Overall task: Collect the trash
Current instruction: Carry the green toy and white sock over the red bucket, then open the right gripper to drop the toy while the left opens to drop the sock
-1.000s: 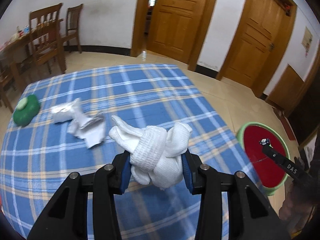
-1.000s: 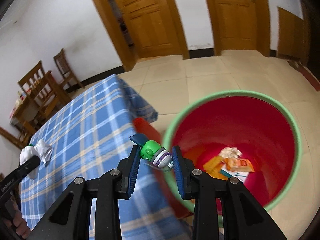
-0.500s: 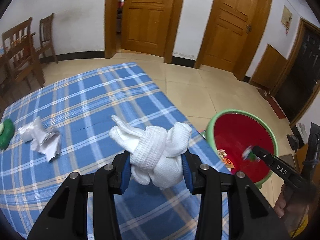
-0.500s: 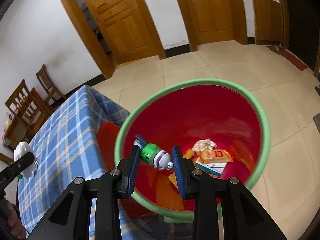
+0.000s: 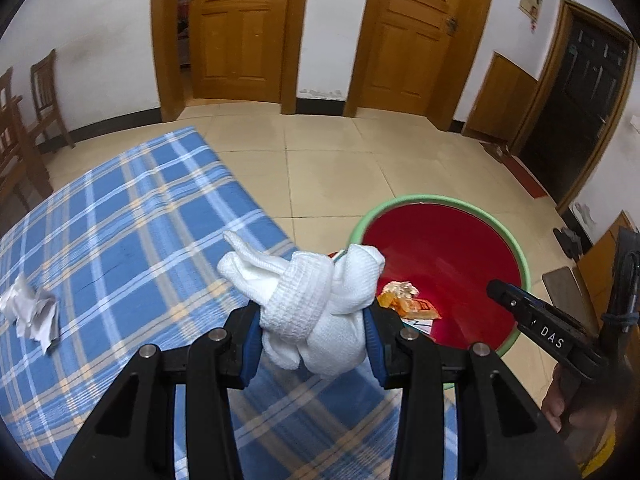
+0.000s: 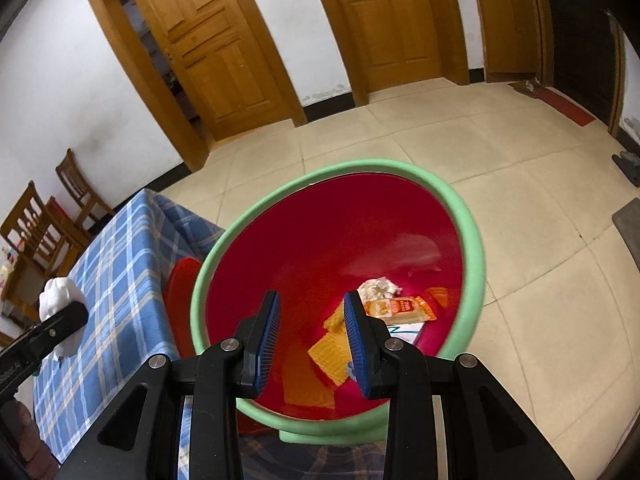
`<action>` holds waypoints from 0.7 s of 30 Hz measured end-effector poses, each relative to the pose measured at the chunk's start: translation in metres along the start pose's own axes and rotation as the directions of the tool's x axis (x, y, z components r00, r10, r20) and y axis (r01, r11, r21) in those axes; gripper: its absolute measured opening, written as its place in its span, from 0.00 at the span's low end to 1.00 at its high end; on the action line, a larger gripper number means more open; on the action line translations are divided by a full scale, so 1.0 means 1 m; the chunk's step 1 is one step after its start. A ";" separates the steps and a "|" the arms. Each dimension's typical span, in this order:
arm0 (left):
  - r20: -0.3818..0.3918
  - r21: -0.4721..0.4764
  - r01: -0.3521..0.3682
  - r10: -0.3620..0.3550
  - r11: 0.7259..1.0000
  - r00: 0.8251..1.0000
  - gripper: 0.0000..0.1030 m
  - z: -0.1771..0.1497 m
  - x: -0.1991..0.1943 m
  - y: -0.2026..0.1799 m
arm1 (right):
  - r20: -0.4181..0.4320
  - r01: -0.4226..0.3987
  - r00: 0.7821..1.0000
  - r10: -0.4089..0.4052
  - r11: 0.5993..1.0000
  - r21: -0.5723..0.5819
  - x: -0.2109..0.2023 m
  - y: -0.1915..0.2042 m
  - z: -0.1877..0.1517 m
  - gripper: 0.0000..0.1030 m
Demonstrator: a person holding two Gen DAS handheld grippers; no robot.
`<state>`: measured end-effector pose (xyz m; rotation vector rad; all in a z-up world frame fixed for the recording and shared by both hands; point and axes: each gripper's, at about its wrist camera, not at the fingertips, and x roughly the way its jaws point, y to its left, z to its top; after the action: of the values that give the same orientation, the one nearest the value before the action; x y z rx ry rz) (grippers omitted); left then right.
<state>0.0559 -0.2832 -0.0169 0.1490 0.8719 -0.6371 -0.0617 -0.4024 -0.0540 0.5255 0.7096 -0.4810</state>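
The left gripper (image 5: 314, 342) is clamped on a knotted white cloth (image 5: 316, 300), its blue pads pressing the bundle from both sides. It holds the cloth over the near edge of the table with the blue plaid cloth (image 5: 120, 248), just beside the red bin with the green rim (image 5: 440, 248). Far to the left on that table lies a crumpled white paper scrap (image 5: 32, 312). Inside the bin, an orange snack wrapper (image 5: 412, 304) and a crumpled paper wad (image 5: 400, 288) rest on the bottom.

The right gripper (image 6: 312, 332) hangs over the bin's mouth with its jaws apart and nothing between them. Below it, in the right wrist view, the bin (image 6: 344, 172) holds an orange packet (image 6: 400, 308), a white crumpled wad (image 6: 378, 288), flat orange pieces (image 6: 328, 356) and a white sheet (image 6: 404, 328). At that view's left edge, the white cloth (image 6: 60, 292) shows above the table.
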 end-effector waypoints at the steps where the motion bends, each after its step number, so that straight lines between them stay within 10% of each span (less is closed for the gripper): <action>1: -0.004 0.011 0.006 -0.006 1.000 1.000 0.42 0.001 0.003 -0.005 | 0.001 0.004 1.000 -0.004 1.000 0.003 0.000 -0.002 0.000 0.32; 21: -0.061 0.116 0.119 -0.112 0.986 0.992 0.52 0.006 0.036 -0.060 | 0.004 0.028 1.000 -0.028 0.998 0.064 -0.005 -0.027 -0.003 0.35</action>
<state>0.0423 -0.3504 -0.0319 0.2258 0.8991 -0.7977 -0.0819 -0.4205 -0.0604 0.5747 0.6998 -0.5320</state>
